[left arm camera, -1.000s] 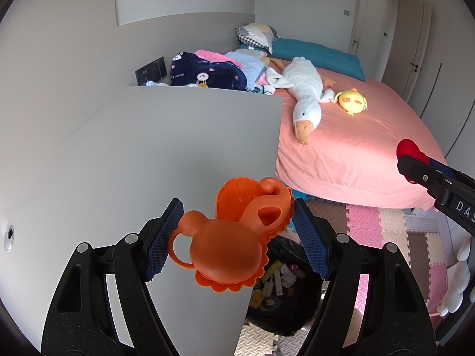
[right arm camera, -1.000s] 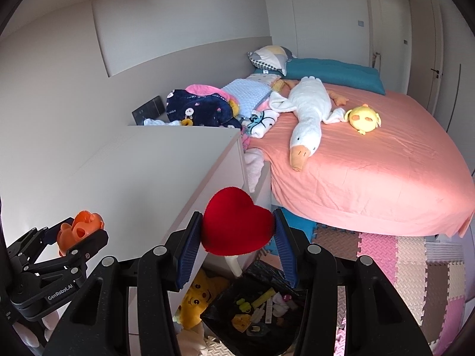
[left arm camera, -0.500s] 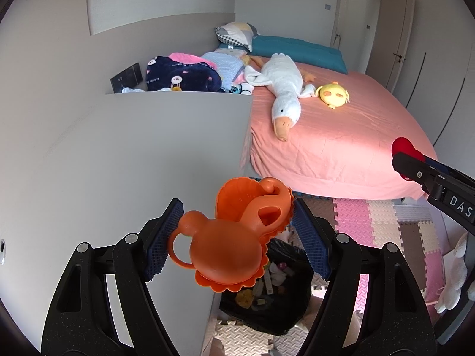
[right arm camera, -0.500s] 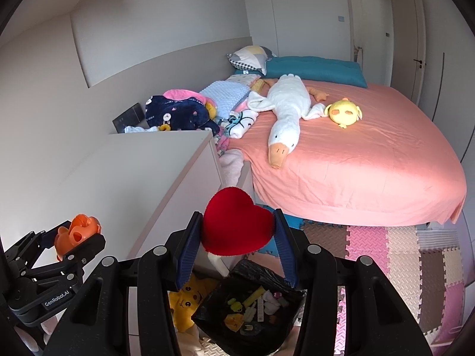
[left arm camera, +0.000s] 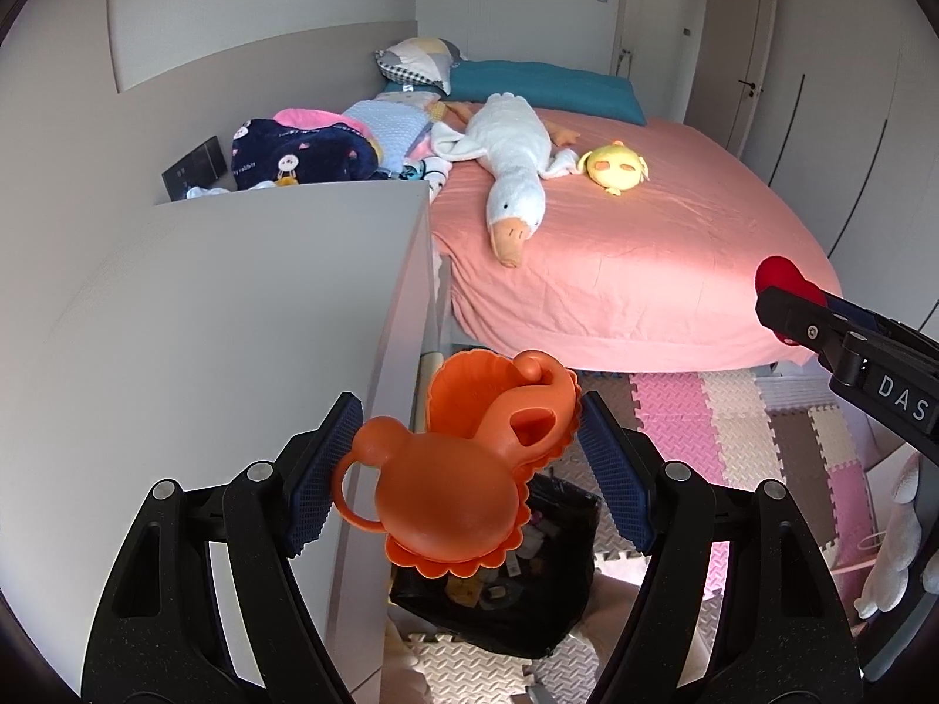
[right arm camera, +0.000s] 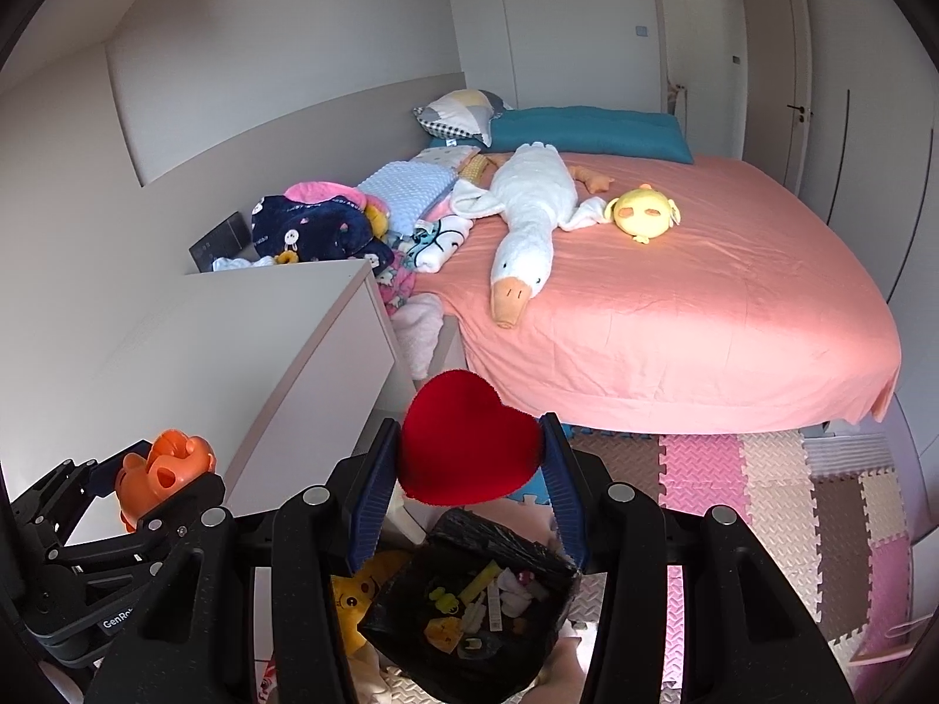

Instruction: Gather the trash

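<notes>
My left gripper (left arm camera: pixel 469 457) is shut on an orange plastic toy (left arm camera: pixel 469 469), a scalloped shell piece with a rounded handled part. My right gripper (right arm camera: pixel 469 469) is shut on a red plush heart (right arm camera: pixel 466 440). A black trash bag (right arm camera: pixel 469 604) stands open on the floor right below both grippers, with several small bits of litter inside. In the left wrist view the bag (left arm camera: pixel 528 604) shows under the orange toy, and the right gripper (left arm camera: pixel 789 305) with the heart sits at the right edge. The left gripper (right arm camera: pixel 147 469) appears at lower left in the right wrist view.
A white cabinet (right arm camera: pixel 235 340) stands left of the bag. Ahead lies a pink bed (right arm camera: pixel 704 305) with a white goose plush (right arm camera: pixel 528 223), a yellow plush (right arm camera: pixel 645 211) and piled clothes (right arm camera: pixel 317 229). Foam puzzle mats (right arm camera: pixel 763 498) cover the floor; a yellow plush (right arm camera: pixel 358 592) lies beside the bag.
Both grippers have shifted sideways off the cabinet top, toward the bed side, still holding their toys. The trash bag now shows more fully beneath them.
</notes>
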Tool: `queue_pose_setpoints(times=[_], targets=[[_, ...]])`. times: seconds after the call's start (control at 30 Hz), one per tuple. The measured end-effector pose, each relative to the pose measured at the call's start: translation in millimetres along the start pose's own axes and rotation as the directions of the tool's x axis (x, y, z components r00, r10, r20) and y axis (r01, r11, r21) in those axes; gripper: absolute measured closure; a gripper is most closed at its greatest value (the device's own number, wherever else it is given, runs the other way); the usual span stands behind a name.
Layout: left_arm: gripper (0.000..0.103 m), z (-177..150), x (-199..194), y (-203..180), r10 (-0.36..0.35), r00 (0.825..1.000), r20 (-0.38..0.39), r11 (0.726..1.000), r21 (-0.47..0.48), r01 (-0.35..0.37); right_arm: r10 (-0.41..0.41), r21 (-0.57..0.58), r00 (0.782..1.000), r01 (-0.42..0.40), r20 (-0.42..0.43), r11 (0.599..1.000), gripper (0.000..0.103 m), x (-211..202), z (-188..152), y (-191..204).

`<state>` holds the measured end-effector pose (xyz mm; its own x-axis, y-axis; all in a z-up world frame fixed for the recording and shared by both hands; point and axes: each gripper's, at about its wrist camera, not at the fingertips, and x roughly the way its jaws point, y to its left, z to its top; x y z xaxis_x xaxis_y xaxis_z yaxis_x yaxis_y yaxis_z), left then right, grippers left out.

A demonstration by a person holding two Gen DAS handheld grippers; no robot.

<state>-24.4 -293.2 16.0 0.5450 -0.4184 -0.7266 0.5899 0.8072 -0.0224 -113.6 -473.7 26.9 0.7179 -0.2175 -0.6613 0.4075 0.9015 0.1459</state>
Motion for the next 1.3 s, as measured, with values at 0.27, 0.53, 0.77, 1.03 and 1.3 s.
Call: queue_pose_setpoints(times=[0.27, 0.53, 0.77, 1.03, 1.3], targets=[[0.03, 0.4, 5.4, -13.9, -0.014, 1.0, -0.011, 0.999, 0.033, 0.014, -0.015, 0.024, 1.0, 0.015, -0.008, 1.0, 0.054, 3.4, 0.0, -14.3], [0.03, -0.2, 9.8, -11.6, -0.011, 1.0, -0.018, 0.999, 0.031, 0.012, -0.014, 0.025, 1.0, 0.014, -0.01, 1.0, 0.054, 5.4, -0.3, -14.8], [0.03, -2.2, 11.7, -12.5, -0.008, 1.0, -0.024, 0.999, 0.033, 0.009, -0.013, 0.019, 1.0, 0.014, -0.02, 1.0, 0.054, 11.2, -0.8, -13.7], [0.006, -4.9, 11.5, -2.6, 0.003, 1.0, -0.023, 1.0, 0.007, -0.002, -0.004, 0.022, 1.0, 0.005, -0.023, 1.0, 0.039, 12.8, 2.4, -11.3], [0.006, -3.5, 10.1, 15.7, 0.047, 0.999, -0.027, 0.997, -0.053, -0.049, -0.012, 0.016, 1.0, 0.013, -0.01, 1.0, 0.026, 12.0, 2.8, -6.7]])
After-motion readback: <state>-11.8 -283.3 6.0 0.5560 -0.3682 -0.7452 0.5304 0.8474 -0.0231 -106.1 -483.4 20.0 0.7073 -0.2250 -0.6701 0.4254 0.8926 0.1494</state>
